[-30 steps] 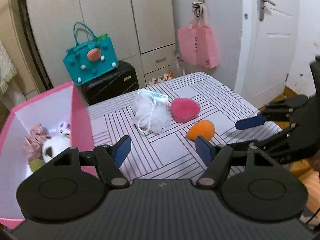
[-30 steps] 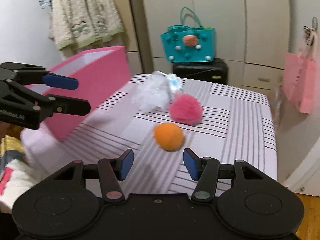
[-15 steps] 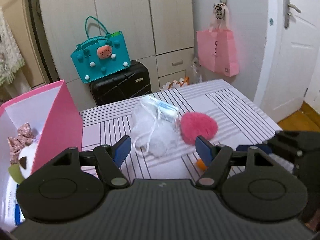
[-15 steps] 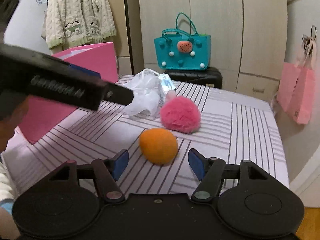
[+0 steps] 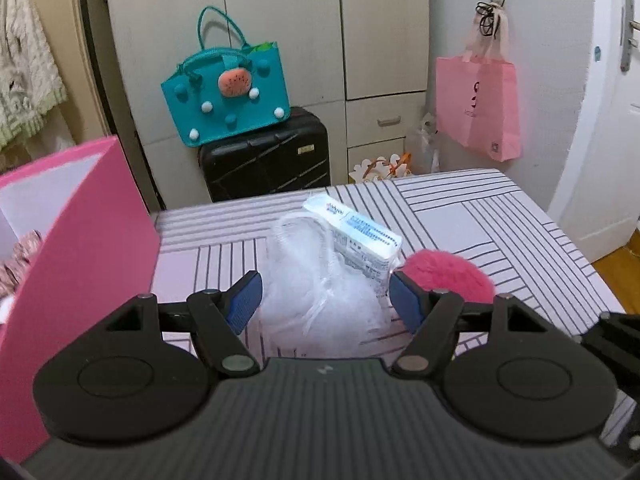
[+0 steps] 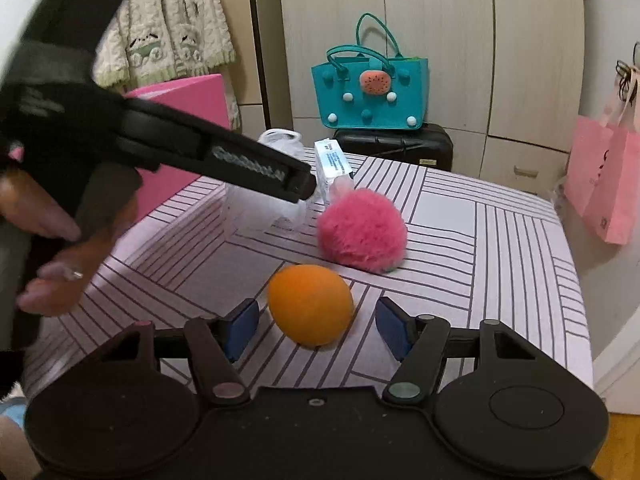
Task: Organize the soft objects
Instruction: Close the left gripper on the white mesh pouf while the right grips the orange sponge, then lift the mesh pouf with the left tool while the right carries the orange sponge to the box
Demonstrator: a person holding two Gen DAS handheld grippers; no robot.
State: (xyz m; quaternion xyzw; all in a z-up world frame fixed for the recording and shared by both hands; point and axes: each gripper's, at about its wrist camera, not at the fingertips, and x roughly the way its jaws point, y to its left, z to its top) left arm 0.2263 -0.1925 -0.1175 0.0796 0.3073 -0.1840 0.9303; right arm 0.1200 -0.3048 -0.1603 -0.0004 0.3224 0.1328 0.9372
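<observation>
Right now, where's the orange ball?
Right wrist view: the orange ball lies on the table between the open right gripper fingers, near the pink pompom.

The pink box is cut off at the left edge. The tissue pack print is too small to read.
</observation>
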